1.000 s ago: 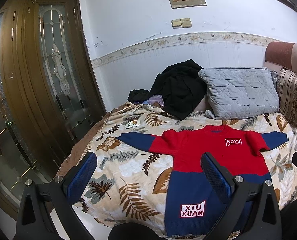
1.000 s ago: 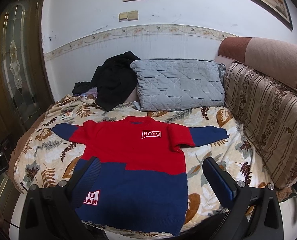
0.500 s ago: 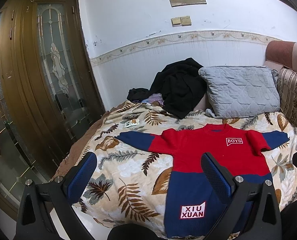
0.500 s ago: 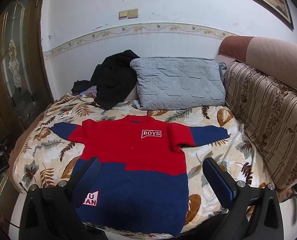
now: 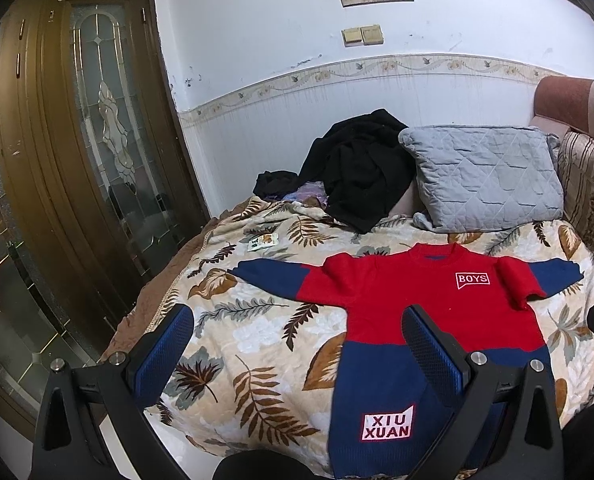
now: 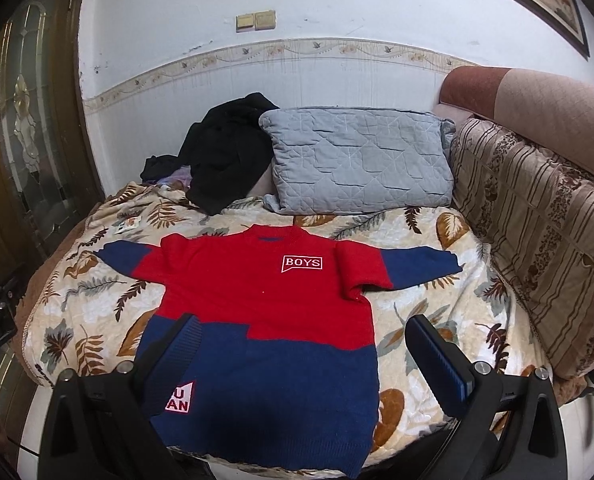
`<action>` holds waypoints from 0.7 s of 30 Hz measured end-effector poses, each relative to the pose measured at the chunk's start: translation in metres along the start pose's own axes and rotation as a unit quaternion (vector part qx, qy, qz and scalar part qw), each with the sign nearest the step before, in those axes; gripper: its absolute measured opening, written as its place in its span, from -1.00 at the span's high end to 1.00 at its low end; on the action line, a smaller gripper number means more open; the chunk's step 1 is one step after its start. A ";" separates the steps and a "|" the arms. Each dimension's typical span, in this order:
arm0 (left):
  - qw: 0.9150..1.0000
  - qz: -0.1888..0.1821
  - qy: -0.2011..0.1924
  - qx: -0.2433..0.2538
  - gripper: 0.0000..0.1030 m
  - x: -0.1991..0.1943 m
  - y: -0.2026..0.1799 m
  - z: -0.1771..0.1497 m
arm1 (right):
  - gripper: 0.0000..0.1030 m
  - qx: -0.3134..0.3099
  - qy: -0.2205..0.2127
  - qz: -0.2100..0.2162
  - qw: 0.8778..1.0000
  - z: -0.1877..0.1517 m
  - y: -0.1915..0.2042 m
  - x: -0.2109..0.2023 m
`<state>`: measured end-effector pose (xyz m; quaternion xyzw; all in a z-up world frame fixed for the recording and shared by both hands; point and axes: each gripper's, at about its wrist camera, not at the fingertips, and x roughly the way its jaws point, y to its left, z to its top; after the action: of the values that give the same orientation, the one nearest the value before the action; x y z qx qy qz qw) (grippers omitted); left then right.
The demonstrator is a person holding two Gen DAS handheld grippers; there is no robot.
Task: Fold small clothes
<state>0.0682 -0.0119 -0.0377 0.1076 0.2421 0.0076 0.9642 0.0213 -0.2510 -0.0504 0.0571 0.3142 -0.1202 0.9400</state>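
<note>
A small red and navy sweater [image 6: 265, 312] lies flat and face up on a leaf-print blanket [image 6: 417, 320] covering a bed, sleeves spread out to both sides, neck toward 12 o'clock. Compared with a second ago almost nothing has changed: the sweater lies in the same place and shape, and both views have shifted only slightly.

The left gripper [image 5: 297, 348] hovers above the near edge of the bed with its blue-padded fingers spread wide, holding nothing. The right gripper [image 6: 301, 356] is likewise wide open and empty, over the sweater's navy lower half.

The left wrist view shows the whole white "XIU XUAN" patch [image 5: 387, 422] at 6 o'clock on the sweater and a tall wooden door with patterned glass [image 5: 97, 140] filling the 9 o'clock side. In the right wrist view a finger [image 6: 169, 356] hides half of that patch, but a striped sofa back [image 6: 537, 240] shows fully at 3 o'clock.

Both views show a "BOYS" label [image 6: 301, 263] on the chest, a grey quilted pillow [image 6: 357, 160] at 12 o'clock beyond the sweater, and a heap of black clothing [image 6: 225, 160] just left of the pillow.
</note>
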 end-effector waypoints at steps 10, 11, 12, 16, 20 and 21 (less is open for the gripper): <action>1.000 0.003 0.012 0.009 -1.00 0.017 -0.011 0.002 | -1.00 0.008 0.010 0.000 1.000 0.006 -0.005 0.019; 1.000 0.004 0.014 0.010 -1.00 0.020 -0.013 0.003 | -1.00 0.009 0.011 0.000 1.000 0.006 -0.007 0.021; 1.000 0.004 0.016 0.012 -1.00 0.023 -0.015 0.004 | -1.00 0.011 0.013 0.000 1.000 0.006 -0.008 0.024; 0.999 0.001 0.028 0.018 -1.00 0.040 -0.026 0.005 | -1.00 0.019 0.019 -0.001 1.000 0.009 -0.015 0.039; 0.992 -0.080 0.098 0.004 -1.00 0.088 -0.044 0.008 | -1.00 0.042 0.028 0.009 0.999 0.012 -0.034 0.063; 0.987 -0.101 0.121 -0.001 -1.00 0.105 -0.050 0.006 | -1.00 0.053 0.029 0.020 0.998 0.013 -0.043 0.070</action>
<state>0.1621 -0.0547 -0.0917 0.0797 0.3668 -0.0768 0.9237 0.0712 -0.3081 -0.0836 0.1167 0.3334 -0.1167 0.9282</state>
